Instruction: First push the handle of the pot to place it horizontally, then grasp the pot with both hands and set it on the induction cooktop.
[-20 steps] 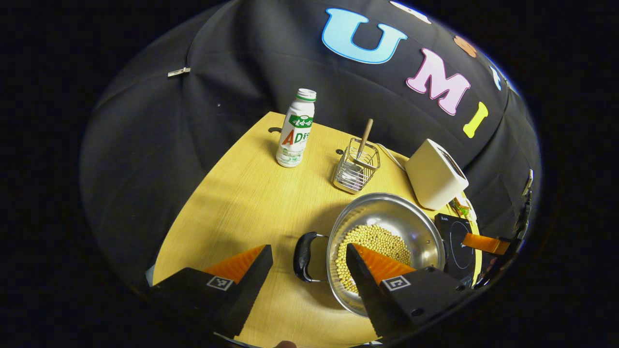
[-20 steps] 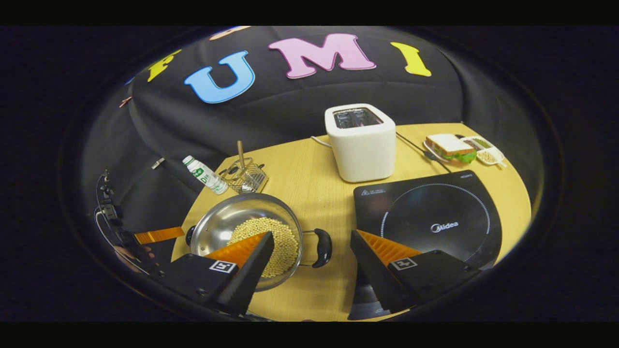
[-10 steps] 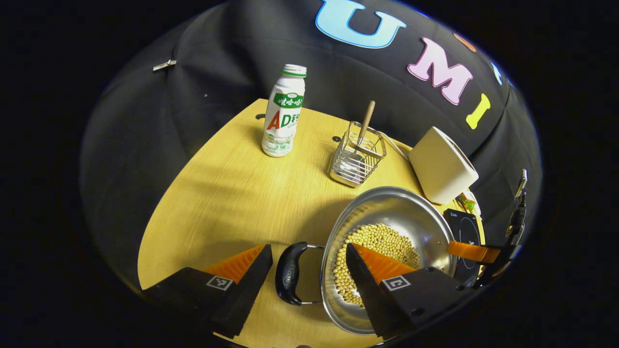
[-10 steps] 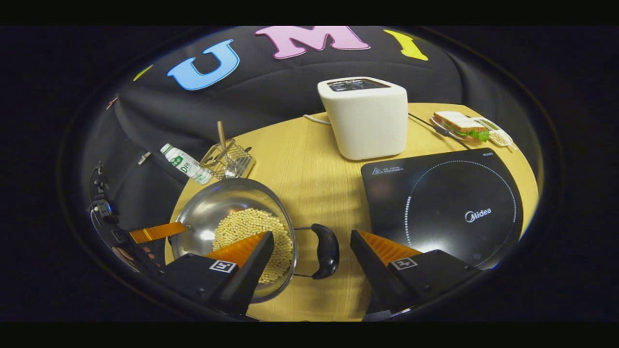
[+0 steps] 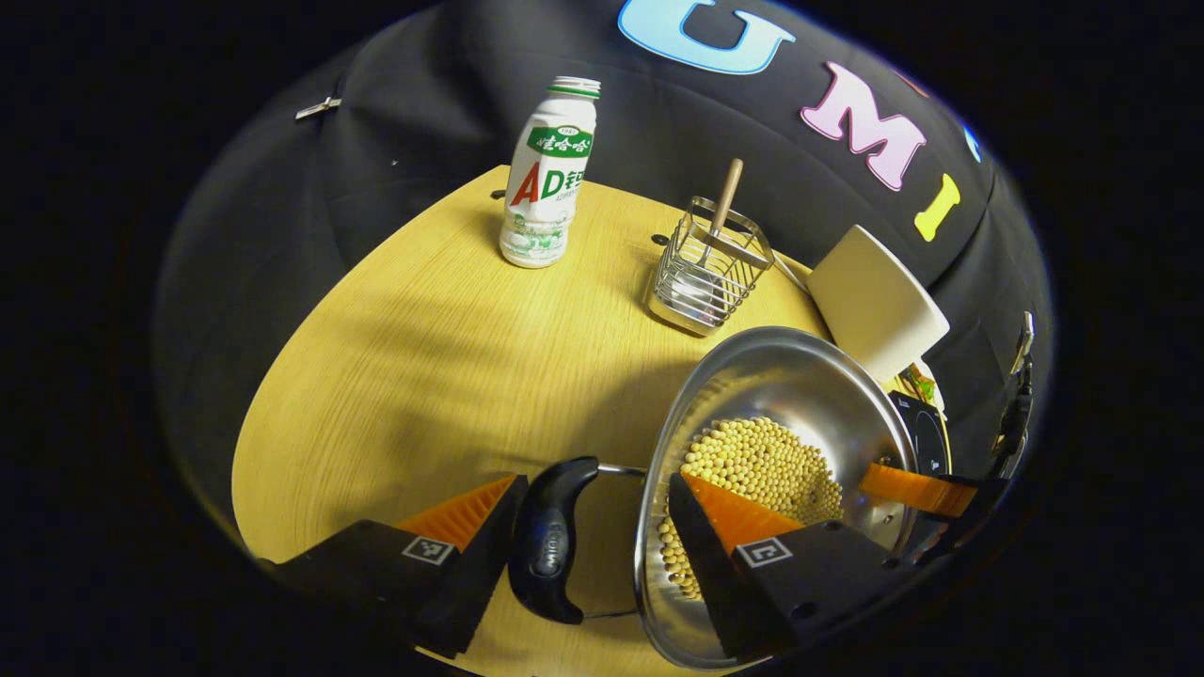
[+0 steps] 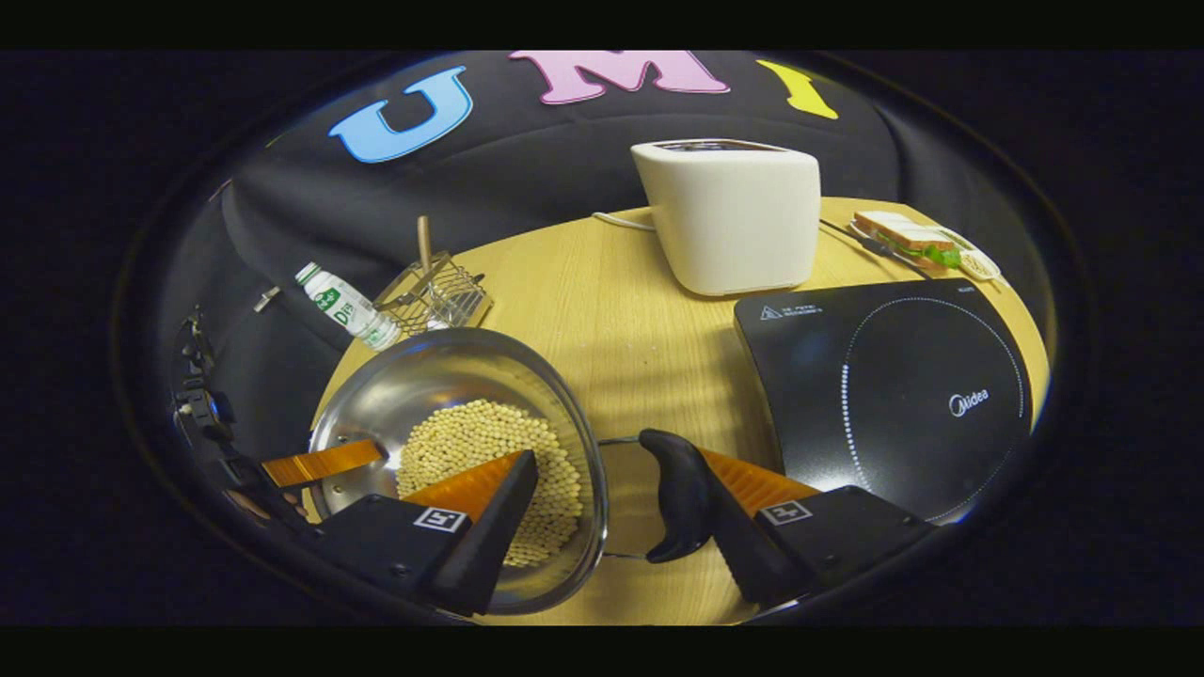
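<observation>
A: Start on your left. Where is your left gripper (image 5: pixel 583 527)?

B: Its fingers are spread wide, gripping nothing. The pot's left handle (image 5: pixel 552 539) sits between them, right against the outer finger, while the inner finger reaches over the rim of the pot (image 5: pixel 781 376), above the soybeans (image 5: pixel 762 465). You are straddling the handle because, I judge, that is where each hand has to clamp before the lift.

A: And the pot itself?

B: It rests on the wooden table (image 5: pixel 423 357), left of the induction cooktop (image 6: pixel 894 395) and not yet on it. Both handles look to lie flat, so the pushing step seems done.

A: Now the right side.

B: Your right gripper (image 6: pixel 621 508) mirrors the left: released, jaws apart. The right handle (image 6: pixel 679 508) lies against its outer finger, and its inner finger is over the beans. I'd say the next move is to close both together.

A: What stands around?

B: A milk bottle (image 5: pixel 546 188) and a wire basket (image 5: pixel 705 277) with a wooden-handled utensil stand behind the pot. A white toaster (image 6: pixel 734 221) stands just behind the cooktop, a sandwich plate (image 6: pixel 908 240) farther right. The strip of table between pot and cooktop looks open; the toaster is the thing to keep off, and a tilt could spill beans.
</observation>
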`<state>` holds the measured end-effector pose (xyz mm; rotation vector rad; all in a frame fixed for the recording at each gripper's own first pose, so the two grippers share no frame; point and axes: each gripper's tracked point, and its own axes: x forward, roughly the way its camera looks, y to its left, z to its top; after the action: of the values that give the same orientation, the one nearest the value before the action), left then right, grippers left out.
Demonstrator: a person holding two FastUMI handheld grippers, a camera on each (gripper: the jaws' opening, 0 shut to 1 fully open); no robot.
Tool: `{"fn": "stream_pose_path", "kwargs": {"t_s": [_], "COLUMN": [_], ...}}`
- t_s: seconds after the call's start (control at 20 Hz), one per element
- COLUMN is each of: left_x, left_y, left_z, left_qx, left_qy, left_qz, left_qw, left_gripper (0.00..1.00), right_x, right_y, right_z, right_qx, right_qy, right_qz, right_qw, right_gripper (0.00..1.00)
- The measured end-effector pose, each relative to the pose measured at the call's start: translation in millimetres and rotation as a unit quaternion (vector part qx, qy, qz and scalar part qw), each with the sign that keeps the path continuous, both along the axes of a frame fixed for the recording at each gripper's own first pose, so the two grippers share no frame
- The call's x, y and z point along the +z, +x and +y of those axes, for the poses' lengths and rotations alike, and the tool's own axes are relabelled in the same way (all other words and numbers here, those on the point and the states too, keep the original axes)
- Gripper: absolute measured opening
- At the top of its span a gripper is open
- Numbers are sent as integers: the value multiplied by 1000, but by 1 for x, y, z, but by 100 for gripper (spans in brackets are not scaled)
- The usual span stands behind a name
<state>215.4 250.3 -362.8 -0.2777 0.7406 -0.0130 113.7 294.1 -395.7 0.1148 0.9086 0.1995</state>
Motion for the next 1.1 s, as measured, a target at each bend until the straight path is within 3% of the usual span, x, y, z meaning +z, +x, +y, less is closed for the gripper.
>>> {"fn": "stream_pose_path", "kwargs": {"t_s": [0.1,0.15,0.25,0.6,0.65,0.9,1.1], "left_x": [1,0,1,-5,-5,-3,1], "left_y": [2,3,5,-1,-1,-6,-12], "left_z": [3,5,9,17,17,18,18], "left_qx": [4,8,12,1,-1,5,12], "left_qy": [0,3,4,10,10,-2,8], "left_qz": [-2,-2,-6,-9,-10,-19,-23], "left_qw": [1000,1000,1000,1000,1000,1000,1000], "left_gripper": [86,84,72,70,70,61,60], "right_x": [-2,-3,-5,-10,-9,-8,-7], "right_y": [2,4,4,5,0,3,-1], "right_z": [-2,-3,-2,-3,-2,2,2], "right_qx": [1,1,6,22,22,36,46], "right_qy": [-8,-13,-21,-51,-46,-43,-44], "right_qz": [-8,-15,-21,-35,-23,-16,-17], "right_qw": [1000,1000,1000,998,998,998,998], "right_gripper": [96,87,81,62,65,58,53]}}
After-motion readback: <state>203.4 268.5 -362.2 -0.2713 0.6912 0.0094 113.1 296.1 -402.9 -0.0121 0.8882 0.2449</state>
